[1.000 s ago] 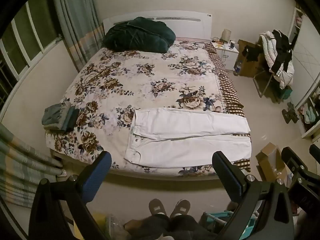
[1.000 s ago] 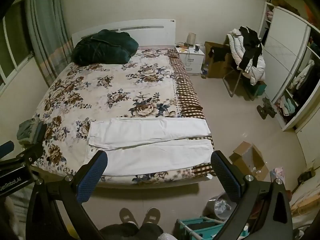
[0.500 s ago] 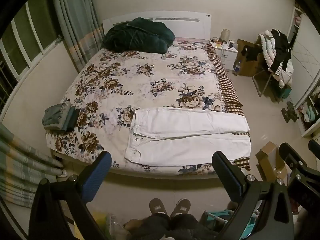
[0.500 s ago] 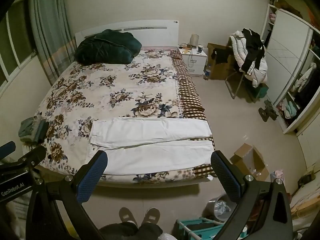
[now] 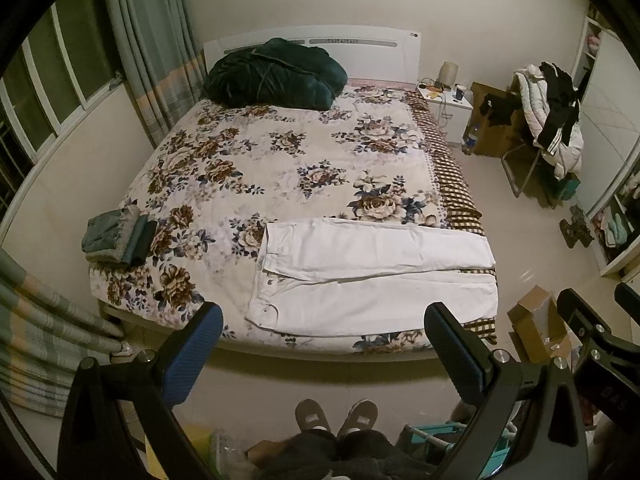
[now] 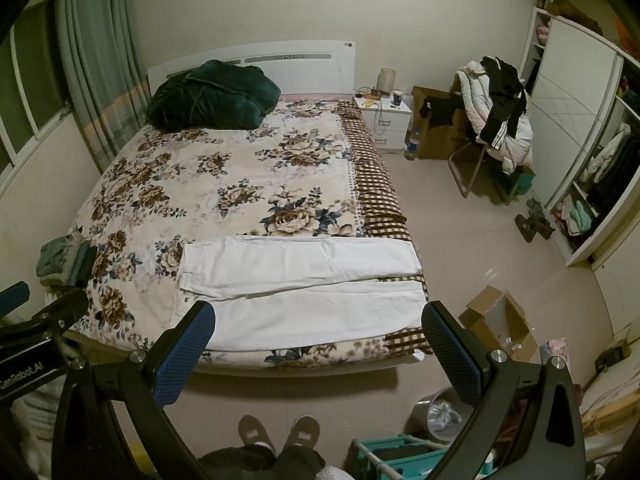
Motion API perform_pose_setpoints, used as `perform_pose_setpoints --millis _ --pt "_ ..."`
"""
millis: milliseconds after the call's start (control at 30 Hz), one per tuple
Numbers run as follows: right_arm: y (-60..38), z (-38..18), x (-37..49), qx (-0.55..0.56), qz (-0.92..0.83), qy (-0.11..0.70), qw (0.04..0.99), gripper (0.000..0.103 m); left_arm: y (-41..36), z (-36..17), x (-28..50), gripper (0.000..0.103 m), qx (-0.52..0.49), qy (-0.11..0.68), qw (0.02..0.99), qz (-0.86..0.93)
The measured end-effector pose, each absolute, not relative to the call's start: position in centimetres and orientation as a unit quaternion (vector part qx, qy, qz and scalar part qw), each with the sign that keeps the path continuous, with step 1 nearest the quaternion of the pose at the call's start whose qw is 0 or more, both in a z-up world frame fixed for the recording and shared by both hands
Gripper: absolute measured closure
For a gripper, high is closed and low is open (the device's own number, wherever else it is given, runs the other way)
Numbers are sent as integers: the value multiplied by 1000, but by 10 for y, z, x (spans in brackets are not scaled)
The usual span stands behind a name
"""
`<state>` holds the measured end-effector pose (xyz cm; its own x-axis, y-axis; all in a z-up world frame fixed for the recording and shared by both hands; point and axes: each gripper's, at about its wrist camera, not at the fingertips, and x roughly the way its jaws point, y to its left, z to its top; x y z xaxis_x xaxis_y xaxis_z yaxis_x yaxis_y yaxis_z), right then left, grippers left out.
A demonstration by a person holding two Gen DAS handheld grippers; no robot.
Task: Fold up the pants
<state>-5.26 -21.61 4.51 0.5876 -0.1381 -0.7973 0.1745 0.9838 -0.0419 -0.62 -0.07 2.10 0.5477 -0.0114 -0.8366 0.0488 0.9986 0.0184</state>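
Lying flat along the near edge of the bed, the white pants stretch from a waistband around the middle of that edge to leg hems at the near right corner, where the hems reach over the brown checked border. The two legs lie side by side, the farther one overlapping the nearer along the seam between them. The left gripper hangs in the air short of the bed, its blue-padded fingers spread wide and holding nothing. The right gripper hangs beside it, likewise short of the bed's near edge, fingers spread wide and empty. A small stack of folded grey-green clothes sits at the near left corner of the bed, well apart from the pants. A dark green quilt is bundled against the headboard at the far edge. The person's slippers stand on the floor below both grippers.
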Motion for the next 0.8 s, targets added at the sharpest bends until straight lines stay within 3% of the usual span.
perform_pose_setpoints --millis 800 --pt "-213 49 -52 19 -88 443 892 0 -1 25 -5 0 19 471 882 -16"
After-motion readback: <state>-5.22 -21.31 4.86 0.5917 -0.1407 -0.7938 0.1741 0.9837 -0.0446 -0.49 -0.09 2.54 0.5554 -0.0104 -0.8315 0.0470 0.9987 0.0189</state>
